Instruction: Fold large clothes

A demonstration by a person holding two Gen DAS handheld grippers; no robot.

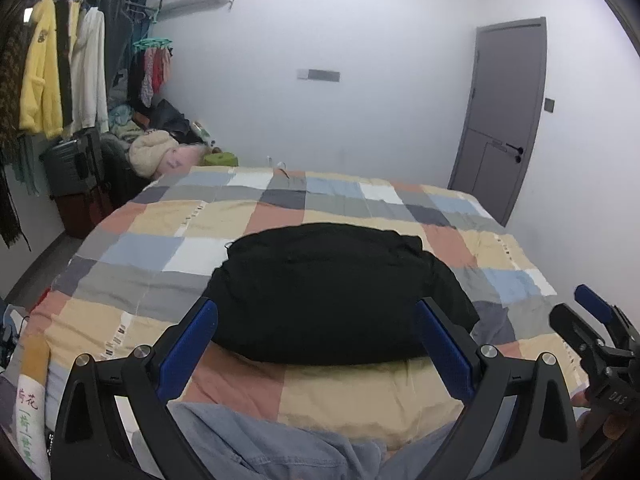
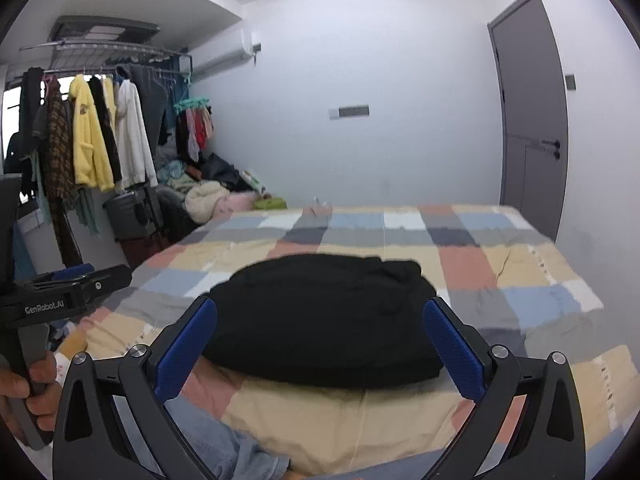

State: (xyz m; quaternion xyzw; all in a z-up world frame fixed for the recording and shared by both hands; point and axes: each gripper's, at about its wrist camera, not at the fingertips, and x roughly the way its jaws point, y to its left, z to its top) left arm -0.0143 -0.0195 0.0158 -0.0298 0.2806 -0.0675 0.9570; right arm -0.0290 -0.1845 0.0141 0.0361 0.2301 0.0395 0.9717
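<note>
A black garment [image 1: 336, 292] lies folded into a thick bundle on the checked bedspread [image 1: 168, 224], near the bed's front edge. It also shows in the right wrist view [image 2: 324, 320]. My left gripper [image 1: 316, 312] is open and empty, held just short of the bundle's near side. My right gripper [image 2: 320, 316] is open and empty too, also just before the bundle. The right gripper shows at the right edge of the left wrist view [image 1: 592, 320]. The left gripper shows at the left edge of the right wrist view [image 2: 80, 284], held by a hand.
A clothes rack [image 2: 100, 136] with hanging coats stands at the far left, with suitcases [image 1: 76, 184] and a heap of clothes [image 1: 160, 148] beneath. A grey door [image 1: 504, 120] is at the far right. Blue jeans-clad legs [image 1: 256, 444] are at the bed's front edge.
</note>
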